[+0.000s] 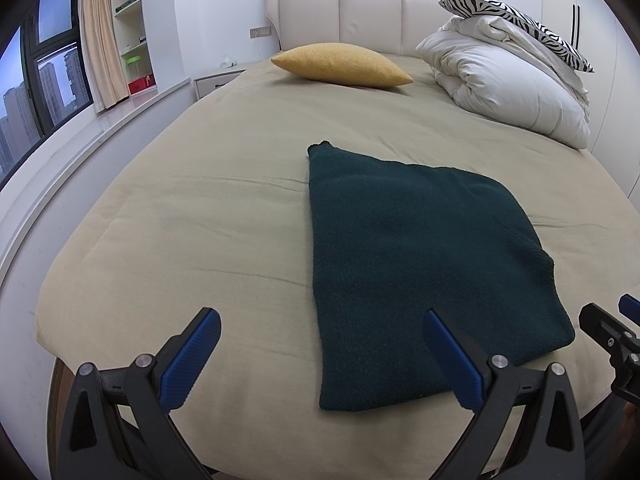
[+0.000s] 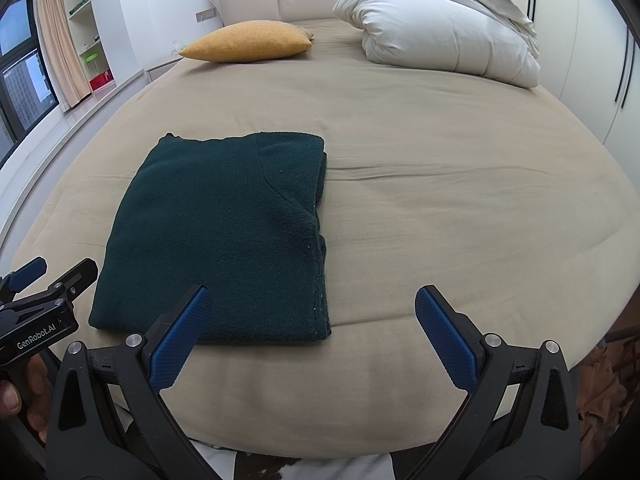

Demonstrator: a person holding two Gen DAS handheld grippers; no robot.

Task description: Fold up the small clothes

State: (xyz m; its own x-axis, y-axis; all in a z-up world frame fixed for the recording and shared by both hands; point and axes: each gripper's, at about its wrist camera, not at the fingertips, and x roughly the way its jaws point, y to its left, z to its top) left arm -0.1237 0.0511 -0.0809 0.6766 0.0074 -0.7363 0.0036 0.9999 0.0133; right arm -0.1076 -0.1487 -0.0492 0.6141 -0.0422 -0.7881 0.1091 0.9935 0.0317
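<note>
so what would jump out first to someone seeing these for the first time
The dark green garment, folded into a neat rectangle near the foot of the beige bed, draws the eye first. Both the left gripper and the right gripper hang open just short of it, holding nothing. Behind, a mustard pillow and a heaped white duvet sit by the headboard.

A wide bed covered in a tan cotton sheet (image 1: 200, 208) is filling most of both views. A mustard-yellow woven cushion (image 1: 340, 65) is lying near the cream padded leather headboard (image 1: 340, 16). A folded off-white quilted duvet (image 1: 508, 84) is sitting at the far right corner, with a black-and-white zebra-striped pillow (image 1: 516, 20) resting on top. Peach curtains (image 1: 100, 36) are hanging beside a dark-framed window (image 1: 44, 76), next to white open wall shelves (image 1: 132, 20).
</note>
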